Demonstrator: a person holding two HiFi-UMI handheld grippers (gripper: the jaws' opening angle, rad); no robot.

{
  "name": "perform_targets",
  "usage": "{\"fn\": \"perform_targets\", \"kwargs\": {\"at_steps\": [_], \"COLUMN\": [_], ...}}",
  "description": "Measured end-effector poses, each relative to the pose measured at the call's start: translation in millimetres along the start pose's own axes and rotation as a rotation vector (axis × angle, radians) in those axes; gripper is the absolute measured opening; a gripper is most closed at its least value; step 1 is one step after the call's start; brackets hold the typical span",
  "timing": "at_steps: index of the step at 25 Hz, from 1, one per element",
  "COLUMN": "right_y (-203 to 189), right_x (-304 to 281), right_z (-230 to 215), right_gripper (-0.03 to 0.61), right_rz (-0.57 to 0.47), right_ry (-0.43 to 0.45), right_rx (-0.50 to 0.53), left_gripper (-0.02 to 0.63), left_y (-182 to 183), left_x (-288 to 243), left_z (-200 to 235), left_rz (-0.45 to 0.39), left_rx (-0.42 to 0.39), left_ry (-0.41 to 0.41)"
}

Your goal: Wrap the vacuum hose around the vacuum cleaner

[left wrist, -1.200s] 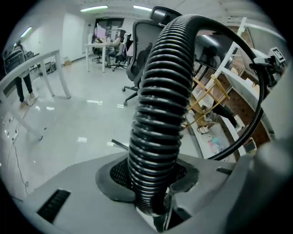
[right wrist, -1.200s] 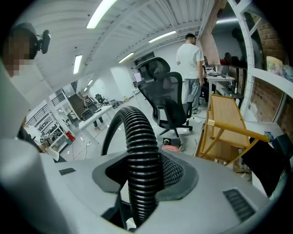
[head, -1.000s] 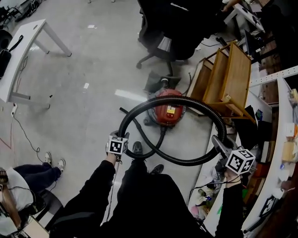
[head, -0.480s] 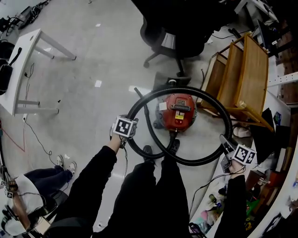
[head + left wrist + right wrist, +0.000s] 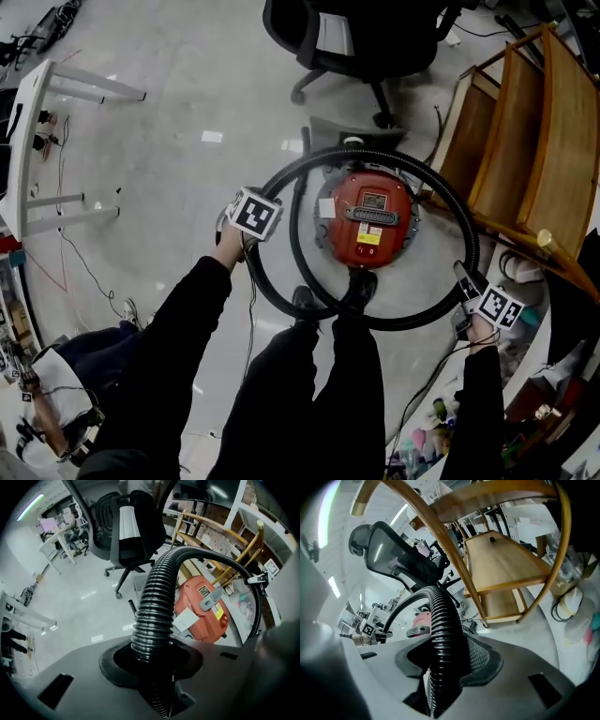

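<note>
A red canister vacuum cleaner (image 5: 367, 217) stands on the floor in front of my feet. Its black ribbed hose (image 5: 403, 164) forms a wide loop that rings the canister. At the loop's left side my left gripper (image 5: 242, 246) points steeply down and is shut on the hose (image 5: 157, 602), which runs out between its jaws (image 5: 152, 667) toward the vacuum (image 5: 201, 606). At the loop's right side my right gripper (image 5: 469, 292) is shut on another part of the hose (image 5: 443, 620). Past that gripper (image 5: 440, 667) the red body (image 5: 421, 620) shows small.
A black office chair (image 5: 366, 37) stands just beyond the vacuum. A wooden shelf unit (image 5: 525, 141) lies tipped close on the right. A white table (image 5: 37, 141) and floor cables are at the left. A seated person (image 5: 56, 375) is at the lower left.
Both grippers have come down with the hose. The loop, which hung in front of the vacuum, now rings it. The vacuum looks nearer and more centred in the head view.
</note>
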State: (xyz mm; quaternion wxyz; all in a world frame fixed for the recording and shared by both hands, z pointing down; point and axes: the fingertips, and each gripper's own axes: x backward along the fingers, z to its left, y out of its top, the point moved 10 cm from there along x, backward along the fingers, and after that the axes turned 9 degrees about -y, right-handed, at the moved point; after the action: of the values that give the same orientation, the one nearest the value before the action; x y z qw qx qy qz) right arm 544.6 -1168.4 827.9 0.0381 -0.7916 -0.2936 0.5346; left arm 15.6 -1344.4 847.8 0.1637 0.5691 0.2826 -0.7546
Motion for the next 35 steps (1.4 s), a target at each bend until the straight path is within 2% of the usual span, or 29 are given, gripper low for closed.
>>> {"fn": "perform_targets", "kwargs": {"at_steps": [5, 11, 13, 15, 17, 19, 20, 22, 24, 25, 30, 35], "right_y": [-30.5, -48.5, -54.2, -59.3, -64.4, -70.3, -73.4, -76.7, -76.4, -76.5, -77.2, -78.9], "right_x": [-70.6, -123.3, -136.1, -146.5, -156.6, -168.7, -175.0, -183.8, -185.6, -184.9, -169.2, -133.0], "right_z": [-27.2, -49.5, -56.7, -62.4, -64.7, -65.7, -67.4, -73.3, -77.3, -76.3, -52.8, -22.6], "right_gripper": [0.169, 0.169, 0.169, 0.169, 0.170, 0.180, 0.216, 0.351, 0.381, 0.391, 0.391, 0.391], "right_rz": [0.023, 0.036, 0.043, 0.051, 0.054, 0.071, 0.090, 0.127, 0.145, 0.148, 0.122, 0.085], "right_ry": [0.001, -0.052, -0.069, -0.081, -0.098, -0.146, -0.189, -0.299, -0.381, -0.394, -0.352, -0.308], "right_rx": [-0.033, -0.060, -0.043, -0.032, -0.019, 0.012, 0.039, 0.104, 0.139, 0.142, 0.156, 0.118], "left_gripper": [0.143, 0.148, 0.250, 0.329, 0.341, 0.339, 0.339, 0.339, 0.339, 0.339, 0.339, 0.339], "left_y": [-3.8, -18.5, -26.2, -31.7, -37.5, -47.9, -56.1, -76.1, -96.8, -106.7, -144.9, -157.4], "left_x": [-73.7, -123.5, -125.6, -114.3, -91.7, -63.7, -50.3, -27.3, -10.1, -3.7, 12.4, 33.8], "left_z": [13.6, 9.0, 7.9, 10.6, 13.2, 11.6, 8.5, -3.4, -19.1, -26.3, -49.7, -62.1], "left_rz": [0.058, 0.053, -0.001, -0.104, -0.207, -0.287, -0.320, -0.372, -0.392, -0.391, -0.380, -0.425], "left_rx": [0.015, -0.005, -0.009, -0.020, -0.046, -0.031, 0.000, 0.063, 0.090, 0.095, 0.164, 0.277], "left_ry": [0.020, 0.004, 0.012, 0.053, 0.080, 0.059, 0.037, -0.006, -0.032, -0.043, -0.085, -0.117]}}
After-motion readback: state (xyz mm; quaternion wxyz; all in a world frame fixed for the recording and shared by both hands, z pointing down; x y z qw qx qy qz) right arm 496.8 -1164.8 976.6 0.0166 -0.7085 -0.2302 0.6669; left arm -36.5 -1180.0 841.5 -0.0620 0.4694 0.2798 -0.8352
